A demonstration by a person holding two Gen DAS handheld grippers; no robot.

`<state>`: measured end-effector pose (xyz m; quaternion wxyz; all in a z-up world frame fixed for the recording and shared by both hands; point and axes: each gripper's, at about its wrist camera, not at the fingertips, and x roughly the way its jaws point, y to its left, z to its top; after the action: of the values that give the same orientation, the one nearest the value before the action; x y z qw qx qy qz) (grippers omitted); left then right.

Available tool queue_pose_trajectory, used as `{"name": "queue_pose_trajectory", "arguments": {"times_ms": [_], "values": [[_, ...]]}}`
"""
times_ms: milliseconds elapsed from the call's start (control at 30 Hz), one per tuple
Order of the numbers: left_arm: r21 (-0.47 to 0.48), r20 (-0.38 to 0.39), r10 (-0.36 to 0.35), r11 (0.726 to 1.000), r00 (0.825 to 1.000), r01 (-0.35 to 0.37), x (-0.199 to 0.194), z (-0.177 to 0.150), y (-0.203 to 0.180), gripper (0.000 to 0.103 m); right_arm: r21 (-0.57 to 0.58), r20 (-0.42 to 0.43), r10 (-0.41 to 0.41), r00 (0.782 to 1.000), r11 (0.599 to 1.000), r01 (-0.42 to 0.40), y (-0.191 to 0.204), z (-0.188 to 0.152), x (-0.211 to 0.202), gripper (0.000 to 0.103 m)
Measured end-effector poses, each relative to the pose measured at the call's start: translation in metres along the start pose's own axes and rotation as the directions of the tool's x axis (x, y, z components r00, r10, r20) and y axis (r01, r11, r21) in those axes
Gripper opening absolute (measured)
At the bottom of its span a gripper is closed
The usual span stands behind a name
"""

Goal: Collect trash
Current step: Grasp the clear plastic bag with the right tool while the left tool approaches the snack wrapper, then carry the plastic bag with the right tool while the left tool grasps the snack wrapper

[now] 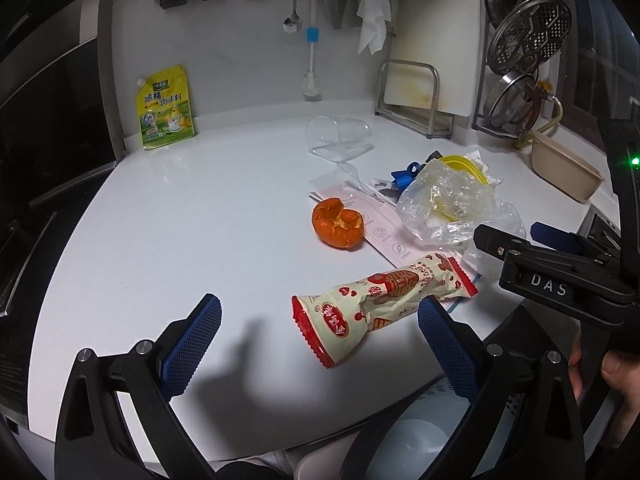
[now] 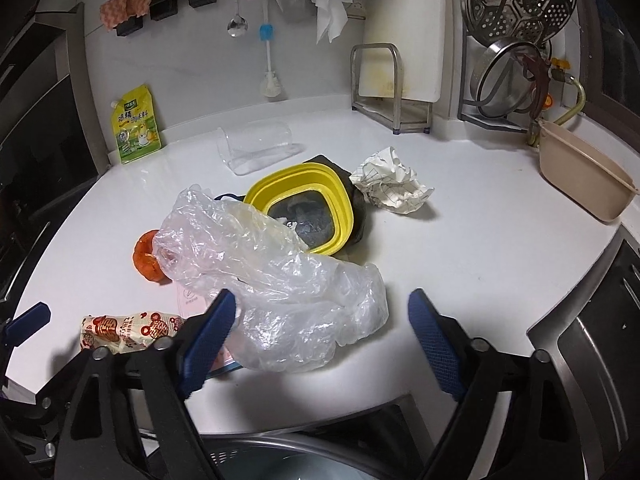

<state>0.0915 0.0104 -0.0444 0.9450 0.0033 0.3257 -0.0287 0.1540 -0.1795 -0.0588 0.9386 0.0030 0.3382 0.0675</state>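
Both grippers are spread wide and empty: the left gripper (image 1: 320, 320) frames a red-and-cream snack wrapper (image 1: 384, 300) on the white counter (image 1: 180, 220). The right gripper (image 2: 322, 328) hovers over a crumpled clear plastic bag (image 2: 272, 280) beside an orange peel (image 2: 148, 256).

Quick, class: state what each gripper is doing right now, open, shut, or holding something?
Left gripper: open, holding nothing; the snack wrapper lies between its fingers.
Right gripper: open, holding nothing; the clear plastic bag lies between its fingers.

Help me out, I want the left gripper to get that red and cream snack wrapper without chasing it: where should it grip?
Grip the snack wrapper at its pinched middle, coming from above with the fingers across its narrow width. It lies flat and long, slanting across the counter, so its crimped ends would probably slide.
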Motion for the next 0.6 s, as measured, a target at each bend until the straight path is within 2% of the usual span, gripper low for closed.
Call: {"name": "queue_pose_trajectory", "arguments": {"times_ms": [100, 300, 467, 600], "values": [[0.011, 0.011, -0.006, 1.000, 1.000, 0.006, 0.001, -0.001, -0.003, 0.097, -0.003, -0.021, 0.016, 1.000, 1.000, -0.016, 0.001, -0.001, 0.002, 0.048], [0.023, 0.007, -0.033, 0.999, 0.999, 0.033, 0.004, 0.000, -0.007, 0.097, 0.030, 0.006, 0.050, 0.999, 0.998, -0.050, -0.004, -0.003, -0.009, 0.028], [0.038, -0.021, -0.044, 0.998, 0.999, 0.045, 0.014, 0.004, -0.009, 0.097, 0.118, 0.037, 0.100, 0.994, 0.988, -0.103, -0.024, -0.006, -0.026, 0.024], [0.013, -0.047, -0.065, 0.998, 0.997, 0.066, 0.023, 0.008, -0.005, 0.097, 0.166, 0.051, 0.120, 0.991, 0.978, -0.127, -0.036, -0.013, -0.038, 0.024]]}}
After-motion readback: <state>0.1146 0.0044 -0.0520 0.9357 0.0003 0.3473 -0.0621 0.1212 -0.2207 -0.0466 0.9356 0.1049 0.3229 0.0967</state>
